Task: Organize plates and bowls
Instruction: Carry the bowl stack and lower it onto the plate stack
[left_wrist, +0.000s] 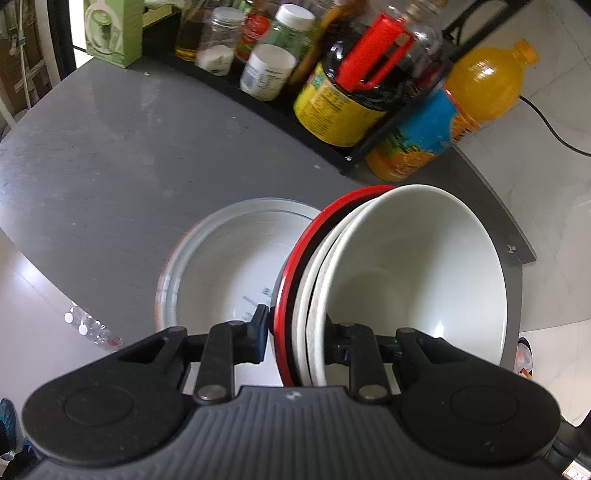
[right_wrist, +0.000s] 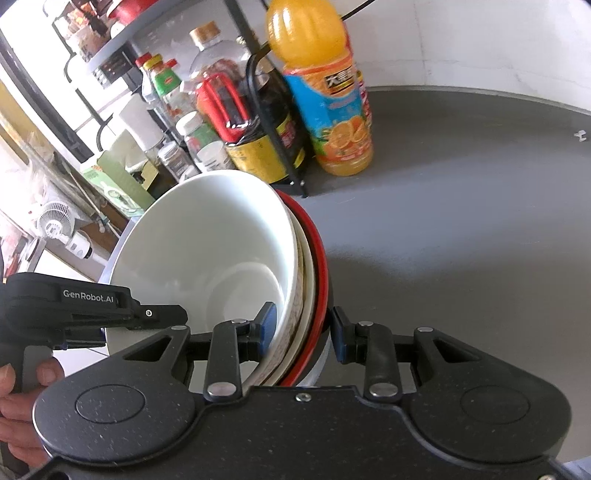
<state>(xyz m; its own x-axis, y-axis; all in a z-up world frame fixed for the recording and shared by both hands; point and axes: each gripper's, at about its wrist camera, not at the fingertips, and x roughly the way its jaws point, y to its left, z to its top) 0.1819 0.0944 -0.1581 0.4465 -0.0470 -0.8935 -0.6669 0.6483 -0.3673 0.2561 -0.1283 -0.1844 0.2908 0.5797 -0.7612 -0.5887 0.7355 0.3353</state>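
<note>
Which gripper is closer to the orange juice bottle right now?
Right, likely. Orange juice bottle stands almost straight ahead of the right gripper, but far off right of the left gripper; both clamp the bowl stack.

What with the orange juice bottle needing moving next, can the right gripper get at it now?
Probably not yet. The right gripper straddles the rim of the tilted bowl stack, which fills its gap. The orange juice bottle stands beyond on the gray table, so once freed the way looks clear.
</note>
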